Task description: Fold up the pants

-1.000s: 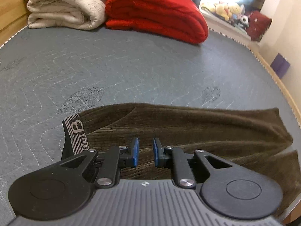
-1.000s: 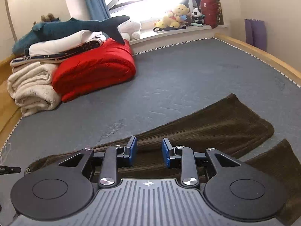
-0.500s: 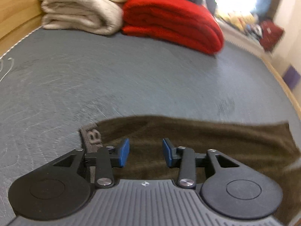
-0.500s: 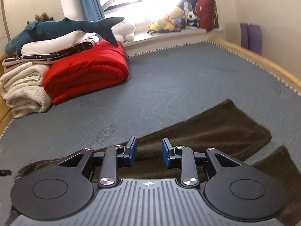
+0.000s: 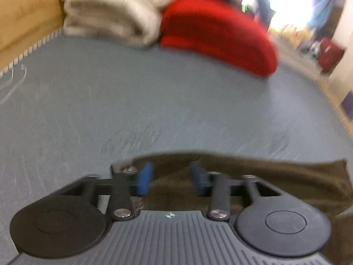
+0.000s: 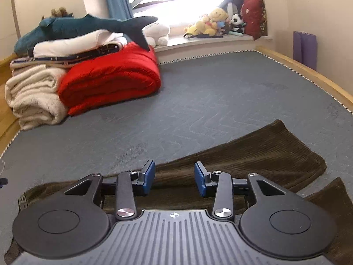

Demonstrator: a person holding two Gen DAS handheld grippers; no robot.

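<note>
Dark brown corduroy pants (image 6: 260,154) lie flat across the grey mattress (image 6: 220,101), legs running right. They also show blurred in the left wrist view (image 5: 275,176). My left gripper (image 5: 171,180) is open, low over the waist end of the pants, with nothing between the blue pads. My right gripper (image 6: 174,177) is open and empty, just above the upper leg near its far edge. The waistband (image 6: 22,199) peeks out at the far left of the right wrist view.
A folded red blanket (image 6: 110,81) and a cream blanket (image 6: 33,97) are stacked at the far left of the mattress, with a plush shark (image 6: 88,26) on top. Stuffed toys (image 6: 211,23) sit on the window sill. A wooden bed frame (image 6: 308,70) edges the right side.
My left gripper opened wider and moved left and forward over the waist end; its view is now blurred. My right gripper opened a little wider and shifted slightly.
</note>
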